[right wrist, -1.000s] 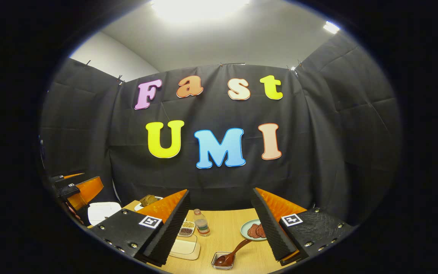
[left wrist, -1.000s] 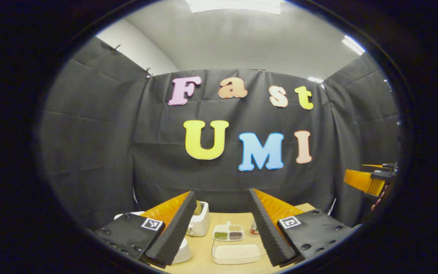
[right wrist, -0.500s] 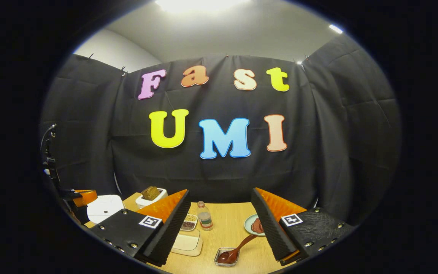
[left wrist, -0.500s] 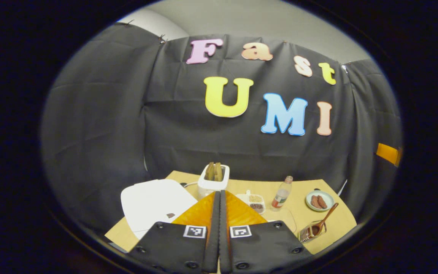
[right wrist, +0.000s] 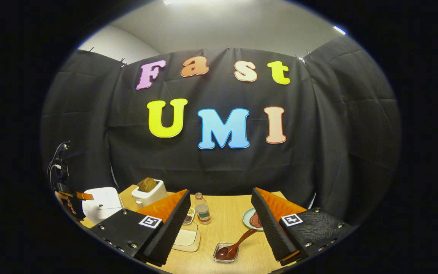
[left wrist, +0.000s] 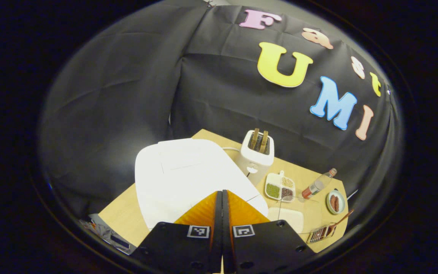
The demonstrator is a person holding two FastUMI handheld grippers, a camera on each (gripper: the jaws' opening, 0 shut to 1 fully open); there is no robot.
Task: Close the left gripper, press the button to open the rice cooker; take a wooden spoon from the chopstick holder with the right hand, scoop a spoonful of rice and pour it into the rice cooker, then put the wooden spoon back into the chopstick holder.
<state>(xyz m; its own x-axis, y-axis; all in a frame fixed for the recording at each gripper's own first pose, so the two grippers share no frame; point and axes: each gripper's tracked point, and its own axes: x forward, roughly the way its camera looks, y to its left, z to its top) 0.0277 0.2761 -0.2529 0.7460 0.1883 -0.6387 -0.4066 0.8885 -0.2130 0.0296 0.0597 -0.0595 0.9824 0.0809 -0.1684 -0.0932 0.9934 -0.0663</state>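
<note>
left tongs (left wrist: 222,198) over wooden table (left wrist: 124,207)

Left gripper view: camera high over near-left part of table (left wrist: 127,207), tilted down and rolled, looking along own fingers pressed together at bottom centre; rice cooker (left wrist: 188,177) close below, toaster (left wrist: 257,152) just beyond.

Right gripper view: camera lower, near level, facing back wall across table (right wrist: 226,224) from front; own fingers spread wide at bottom; left gripper (right wrist: 84,196) small at far left over rice cooker (right wrist: 103,203).

Shared: rice cooker, toaster (right wrist: 148,190), bottle (left wrist: 318,184) (right wrist: 202,213), wooden spoon (left wrist: 340,220) (right wrist: 236,245).
</note>
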